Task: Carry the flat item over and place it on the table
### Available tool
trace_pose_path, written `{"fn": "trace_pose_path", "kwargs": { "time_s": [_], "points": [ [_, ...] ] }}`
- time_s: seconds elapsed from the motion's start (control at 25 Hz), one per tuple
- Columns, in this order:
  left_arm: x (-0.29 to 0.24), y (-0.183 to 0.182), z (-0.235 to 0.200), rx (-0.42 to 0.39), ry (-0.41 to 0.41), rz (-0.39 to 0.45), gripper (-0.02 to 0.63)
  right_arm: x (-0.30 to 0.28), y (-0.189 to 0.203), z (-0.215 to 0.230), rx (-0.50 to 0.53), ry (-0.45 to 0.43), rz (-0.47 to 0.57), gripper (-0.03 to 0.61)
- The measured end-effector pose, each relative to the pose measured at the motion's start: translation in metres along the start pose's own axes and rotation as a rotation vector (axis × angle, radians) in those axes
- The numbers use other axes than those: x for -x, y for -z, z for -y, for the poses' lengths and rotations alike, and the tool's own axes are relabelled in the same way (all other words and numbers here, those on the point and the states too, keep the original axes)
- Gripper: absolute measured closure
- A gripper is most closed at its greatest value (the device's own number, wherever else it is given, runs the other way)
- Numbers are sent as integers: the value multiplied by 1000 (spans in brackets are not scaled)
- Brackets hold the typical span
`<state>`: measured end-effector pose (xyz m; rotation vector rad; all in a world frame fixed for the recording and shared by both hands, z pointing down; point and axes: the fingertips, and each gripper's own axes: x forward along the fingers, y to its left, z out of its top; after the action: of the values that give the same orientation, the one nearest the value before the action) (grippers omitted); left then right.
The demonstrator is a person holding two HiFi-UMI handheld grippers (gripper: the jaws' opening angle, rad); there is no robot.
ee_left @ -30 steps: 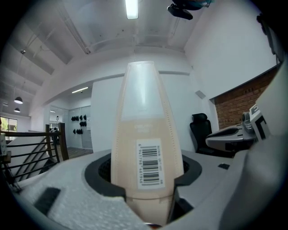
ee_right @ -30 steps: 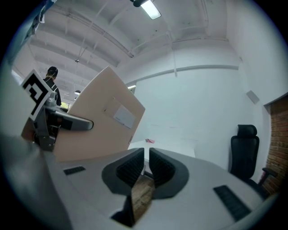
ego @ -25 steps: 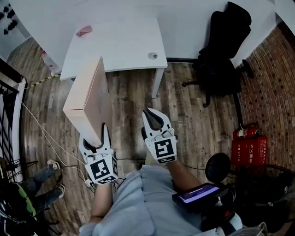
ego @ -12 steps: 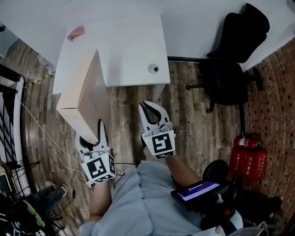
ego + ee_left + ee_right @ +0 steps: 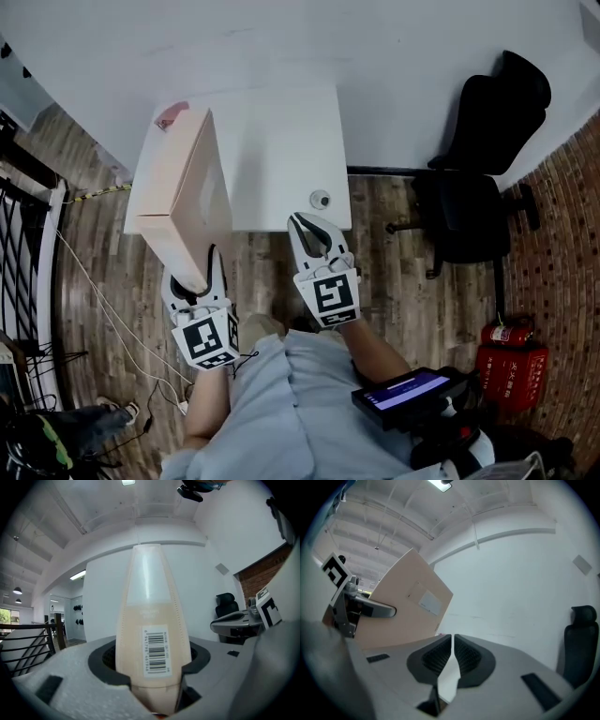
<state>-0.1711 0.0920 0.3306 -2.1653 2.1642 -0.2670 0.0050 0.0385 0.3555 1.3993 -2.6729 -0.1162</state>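
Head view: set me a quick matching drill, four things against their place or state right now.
Things:
1 flat box
2 right tongs
3 black chair
4 pink item

Places or states:
A shut, holding nothing
B on the white table, far left corner
C on the floor by the wall, right of the table
D on edge, clamped in the left tongs

Pairs: 1-D; 2-A; 3-C; 4-B
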Motion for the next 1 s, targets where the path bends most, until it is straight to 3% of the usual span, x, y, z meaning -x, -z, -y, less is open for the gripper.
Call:
{"fn": "trace_pose_path", "kwargs": {
  "time_s": [0.44,0.76,1.0],
  "points": [
    [-76,19,-26,14,12,-38,334,-81,20,15,-9,-13,-40,557],
    [-194,38,-70,27,62,-77,334,-198,30,37,-20,13,-89,558],
    [-279,25,-99,27,119,-47,334,-281,8,56,6,53,-68,558]
  ]
}}
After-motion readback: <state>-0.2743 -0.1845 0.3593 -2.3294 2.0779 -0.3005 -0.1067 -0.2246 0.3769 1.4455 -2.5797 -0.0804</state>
